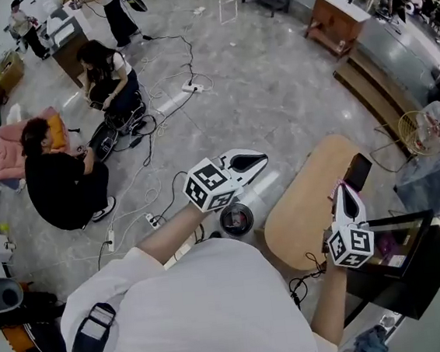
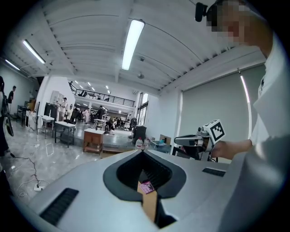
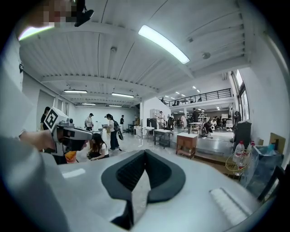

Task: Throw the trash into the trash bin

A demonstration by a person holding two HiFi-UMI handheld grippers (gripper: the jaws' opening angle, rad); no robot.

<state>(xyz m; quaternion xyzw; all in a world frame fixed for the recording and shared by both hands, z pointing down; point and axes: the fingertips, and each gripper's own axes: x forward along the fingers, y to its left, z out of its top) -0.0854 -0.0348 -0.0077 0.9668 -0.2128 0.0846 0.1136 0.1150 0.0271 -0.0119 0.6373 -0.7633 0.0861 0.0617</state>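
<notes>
My left gripper [image 1: 262, 158] is raised and roughly level, shut on a thin brown scrap of trash with a pink label [image 2: 147, 194] that is wedged between its jaws. A small round black trash bin [image 1: 236, 219] stands on the floor below and just in front of this gripper. My right gripper [image 1: 342, 189] is held up over the round wooden table [image 1: 306, 213], its jaws shut with nothing between them [image 3: 144, 155]. Each gripper shows in the other's view: the right gripper [image 2: 190, 141] and the left gripper [image 3: 68, 134].
Two people sit on the marble floor at the left [image 1: 60, 180] [image 1: 108, 74] among cables and power strips [image 1: 153, 220]. A black open box [image 1: 405, 265] stands at the right, with a wire basket [image 1: 418, 131] and a grey bag [image 1: 435, 180] beyond it.
</notes>
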